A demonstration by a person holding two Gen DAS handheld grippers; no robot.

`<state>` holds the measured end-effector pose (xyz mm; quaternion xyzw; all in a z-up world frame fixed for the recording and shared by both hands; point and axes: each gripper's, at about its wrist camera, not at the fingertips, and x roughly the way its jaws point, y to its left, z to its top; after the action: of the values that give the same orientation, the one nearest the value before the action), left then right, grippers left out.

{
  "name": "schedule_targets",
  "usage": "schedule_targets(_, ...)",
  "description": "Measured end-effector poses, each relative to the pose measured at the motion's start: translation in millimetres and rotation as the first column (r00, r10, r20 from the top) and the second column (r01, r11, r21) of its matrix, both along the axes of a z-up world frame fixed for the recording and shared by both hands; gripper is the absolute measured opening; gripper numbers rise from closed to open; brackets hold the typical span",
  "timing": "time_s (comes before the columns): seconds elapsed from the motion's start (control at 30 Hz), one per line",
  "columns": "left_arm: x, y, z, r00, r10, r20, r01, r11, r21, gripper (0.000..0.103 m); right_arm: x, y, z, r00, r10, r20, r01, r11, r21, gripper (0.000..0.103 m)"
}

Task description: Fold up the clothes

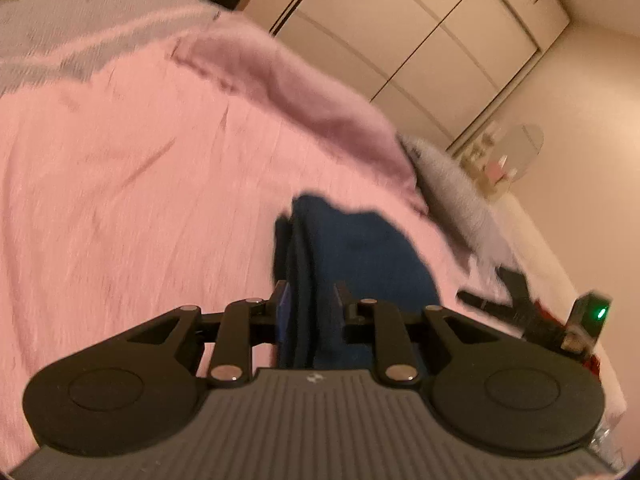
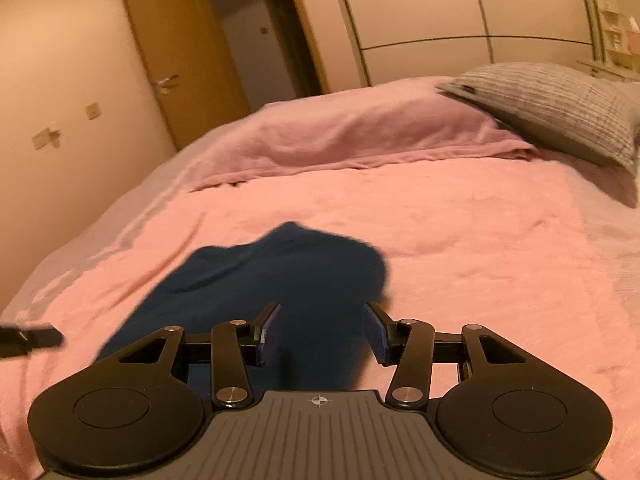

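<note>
On the near part of the pink bedspread (image 2: pixel 440 240) lies the task item, a dark blue garment (image 2: pixel 280 272), bunched and partly folded on itself; motion blur softens its edges in both views, so seams, sleeves or legs cannot be made out and the kind of clothing is undetermined.

Left gripper (image 1: pixel 310 304): jaws pressed narrowly on a vertical fold of the garment (image 1: pixel 360 248), which runs up between the blue pads and continues beyond them. The lower part of the cloth is hidden behind the gripper body.

Right gripper (image 2: pixel 322 328): jaws spread wide, with the garment between and beneath them; neither pad is seen to press the cloth. Whether the pads touch it cannot be told.

At the far end, a folded-back pink sheet (image 2: pixel 360 136) crosses the bed, and a grey striped pillow (image 2: pixel 560 100) lies at far right, cut off by the frame edge. A black object (image 2: pixel 28 338) enters the right wrist view at left, cropped and blurred. In the left wrist view, a black device with a green light (image 1: pixel 596 312) sits at right, indistinct.
</note>
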<state>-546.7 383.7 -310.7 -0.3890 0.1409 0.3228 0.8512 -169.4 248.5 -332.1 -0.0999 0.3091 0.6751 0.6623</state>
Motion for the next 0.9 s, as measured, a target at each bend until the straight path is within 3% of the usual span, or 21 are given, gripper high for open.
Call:
schedule_targets(0.2,56,39,-22,0.994,-0.092,-0.062,0.094,0.995,0.032,0.015,3,33,-2,0.999,0.046,-0.019,-0.045,0.999,0.025,0.048)
schedule_targets(0.3,83,59,-39,0.988,-0.123,-0.096,0.127,0.991,0.040,0.012,-6,52,-7,0.997,0.071,0.010,-0.071,0.997,0.039,0.035)
schedule_targets(0.4,110,78,-56,0.980,-0.153,-0.130,0.160,0.986,0.047,0.004,-8,69,-20,0.993,0.121,-0.002,-0.121,0.992,0.035,0.033)
schedule_targets(0.5,136,97,-72,0.969,-0.182,-0.164,0.193,0.980,0.053,0.003,-3,77,-33,0.993,0.119,0.001,-0.119,0.993,0.021,0.033)
schedule_targets(0.6,127,98,-72,0.976,-0.174,-0.133,0.181,0.982,0.048,0.003,7,78,-39,0.994,0.095,-0.046,-0.094,0.995,0.019,0.033)
schedule_targets(0.8,142,86,-34,0.962,-0.249,-0.116,0.263,0.956,0.129,0.006,-1,86,-23,0.991,0.129,0.025,-0.130,0.991,0.039,0.033)
schedule_targets(0.9,157,100,-48,0.948,-0.211,-0.238,0.250,0.957,0.147,0.005,-3,102,-29,0.987,0.156,0.043,-0.157,0.988,0.009,0.033)
